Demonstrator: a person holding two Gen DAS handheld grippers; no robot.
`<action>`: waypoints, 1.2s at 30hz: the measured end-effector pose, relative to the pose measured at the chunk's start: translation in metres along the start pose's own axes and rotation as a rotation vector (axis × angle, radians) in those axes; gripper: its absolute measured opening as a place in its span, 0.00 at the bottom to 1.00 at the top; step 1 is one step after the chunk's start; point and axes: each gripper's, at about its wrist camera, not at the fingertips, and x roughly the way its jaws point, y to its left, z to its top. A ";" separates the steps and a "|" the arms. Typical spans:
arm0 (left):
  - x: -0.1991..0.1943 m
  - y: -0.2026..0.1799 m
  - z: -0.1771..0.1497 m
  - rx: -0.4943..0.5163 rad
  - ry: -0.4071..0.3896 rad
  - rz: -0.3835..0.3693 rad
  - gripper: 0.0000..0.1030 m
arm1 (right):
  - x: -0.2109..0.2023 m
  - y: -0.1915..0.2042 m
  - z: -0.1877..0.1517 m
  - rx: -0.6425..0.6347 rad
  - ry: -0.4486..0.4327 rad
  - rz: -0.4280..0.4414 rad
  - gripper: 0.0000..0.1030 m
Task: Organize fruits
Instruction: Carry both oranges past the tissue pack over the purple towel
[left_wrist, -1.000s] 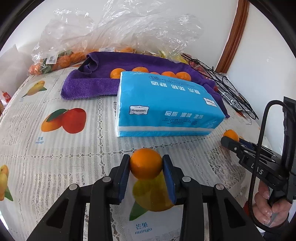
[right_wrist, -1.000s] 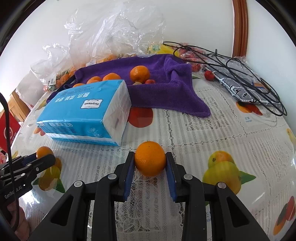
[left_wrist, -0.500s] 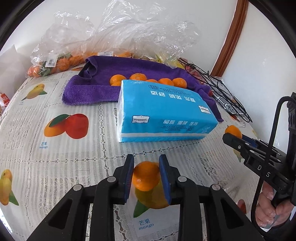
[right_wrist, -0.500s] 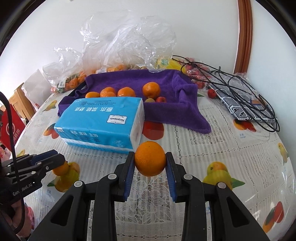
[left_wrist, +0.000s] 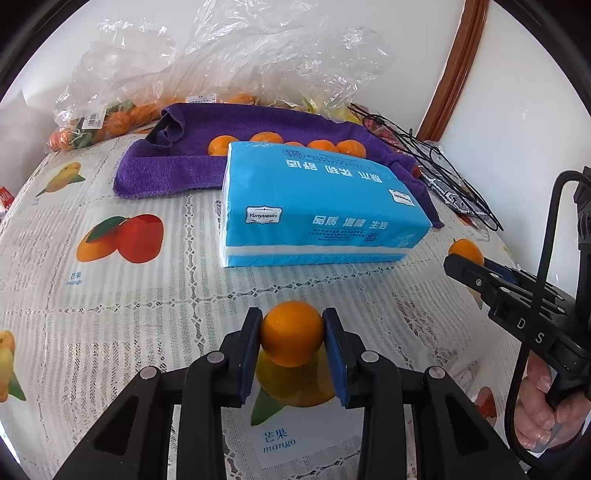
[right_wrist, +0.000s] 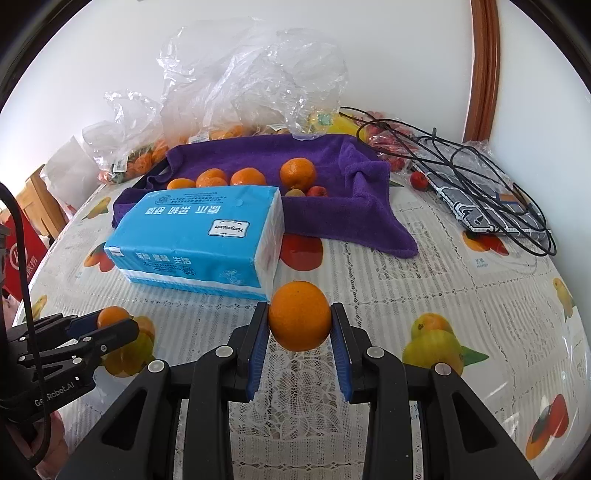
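Observation:
My left gripper (left_wrist: 291, 334) is shut on an orange (left_wrist: 291, 332) and holds it above the tablecloth, in front of the blue tissue pack (left_wrist: 314, 206). My right gripper (right_wrist: 299, 321) is shut on another orange (right_wrist: 300, 320), raised near the pack's right end (right_wrist: 207, 236). Each gripper shows in the other's view: the right one (left_wrist: 466, 258) at the right edge, the left one (right_wrist: 112, 321) at the lower left. A purple towel (right_wrist: 332, 166) behind the pack holds several oranges (right_wrist: 297, 172) and two small fruits (right_wrist: 317, 191).
Clear plastic bags (left_wrist: 229, 62) with more oranges lie behind the towel against the wall. A patterned pouch with black cables (right_wrist: 480, 188) lies at the right. A small red fruit (right_wrist: 419, 180) sits beside it. The fruit-print tablecloth (left_wrist: 110, 295) covers the table.
Both grippers have lifted and pulled back with their oranges still held. The view now looks down more on the tissue pack and towel.

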 end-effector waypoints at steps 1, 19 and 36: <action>-0.002 0.000 0.000 -0.003 0.000 -0.002 0.31 | -0.001 0.000 0.000 0.002 -0.002 0.002 0.32; -0.036 0.000 0.042 -0.037 -0.072 0.019 0.31 | -0.023 -0.002 0.035 0.015 -0.081 0.024 0.32; -0.018 0.007 0.115 -0.030 -0.149 0.064 0.31 | 0.002 -0.005 0.099 0.011 -0.140 0.023 0.32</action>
